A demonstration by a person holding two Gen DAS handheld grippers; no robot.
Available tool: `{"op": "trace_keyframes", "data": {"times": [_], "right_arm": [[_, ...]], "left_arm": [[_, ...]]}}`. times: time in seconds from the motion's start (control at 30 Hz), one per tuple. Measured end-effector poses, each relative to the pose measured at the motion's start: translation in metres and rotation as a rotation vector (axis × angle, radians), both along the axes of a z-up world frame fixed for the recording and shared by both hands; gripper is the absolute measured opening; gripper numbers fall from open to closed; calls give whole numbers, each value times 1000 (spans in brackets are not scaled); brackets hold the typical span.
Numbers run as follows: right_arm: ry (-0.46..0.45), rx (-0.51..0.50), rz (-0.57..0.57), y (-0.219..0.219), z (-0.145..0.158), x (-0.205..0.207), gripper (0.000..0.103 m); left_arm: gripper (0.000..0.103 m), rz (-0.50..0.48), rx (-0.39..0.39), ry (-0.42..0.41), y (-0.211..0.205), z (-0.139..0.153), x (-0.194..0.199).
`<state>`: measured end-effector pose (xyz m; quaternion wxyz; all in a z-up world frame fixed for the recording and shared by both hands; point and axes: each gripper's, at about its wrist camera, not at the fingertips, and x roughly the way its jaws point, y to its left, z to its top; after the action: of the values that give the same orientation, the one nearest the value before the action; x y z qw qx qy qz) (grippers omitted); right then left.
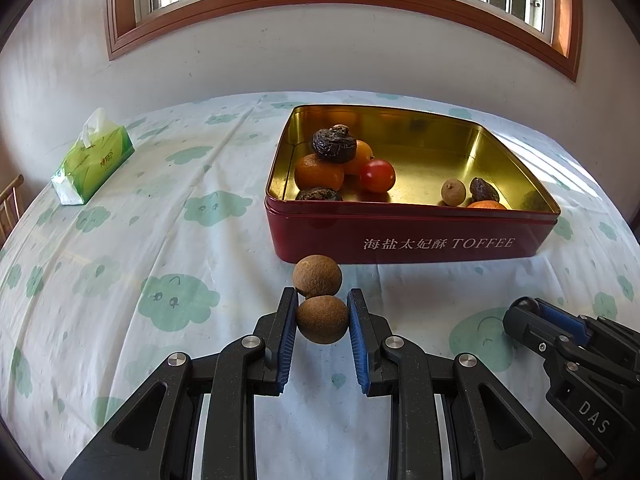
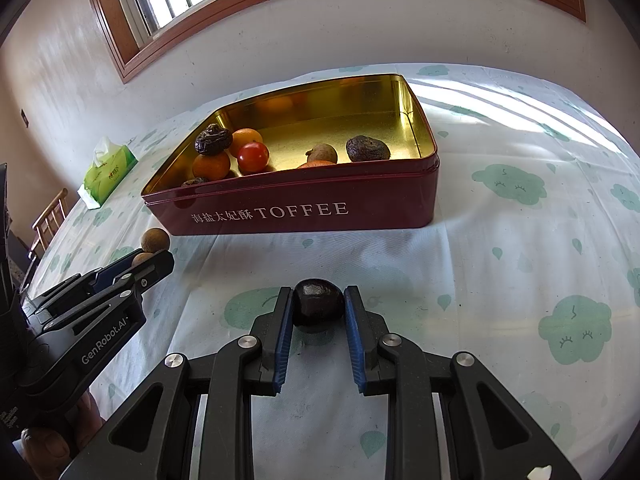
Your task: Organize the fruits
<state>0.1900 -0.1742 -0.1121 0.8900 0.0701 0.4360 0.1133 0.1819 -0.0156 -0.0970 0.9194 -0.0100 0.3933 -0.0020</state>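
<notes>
My left gripper [image 1: 322, 302] is shut on a round brown longan [image 1: 322, 319] just above the tablecloth. A second brown longan [image 1: 317, 276] lies right beyond it, in front of the red toffee tin [image 1: 412, 240]. The tin holds oranges, a red tomato [image 1: 377, 175], dark wrinkled fruits and a small longan [image 1: 453, 192]. My right gripper [image 2: 319, 300] is shut on a dark glossy fruit [image 2: 318, 302] resting low over the cloth, short of the tin [image 2: 304, 210]. The left gripper [image 2: 154, 262] appears at the left of the right wrist view, with the loose longan [image 2: 155, 239] by it.
A green tissue pack [image 1: 94, 158] lies at the far left of the table. A wooden chair back [image 2: 50, 216] stands past the left table edge. The wall and window run behind the tin. A person's fingers [image 2: 44, 446] show at the lower left.
</notes>
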Motion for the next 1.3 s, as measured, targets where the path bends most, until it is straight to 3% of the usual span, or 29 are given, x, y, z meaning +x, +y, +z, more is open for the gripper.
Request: {"op": "trace_keyframes", "data": {"times": [0.47,0.83,0.97,1.3], "right_arm": [[-3,5,2,0,0,0,23],[-30,12,17,2,6,-7,23],[-53,11,25,3,14,-10,23],[-117,15,41,4,41,-7,23]], "left_arm": [[26,1,1,-6,0,1,-1],[26,-14,-27,-60,2,10,-7],[26,-16,16,-90,0,16,-8],[26,-17,14,-139,5,41,1]]}}
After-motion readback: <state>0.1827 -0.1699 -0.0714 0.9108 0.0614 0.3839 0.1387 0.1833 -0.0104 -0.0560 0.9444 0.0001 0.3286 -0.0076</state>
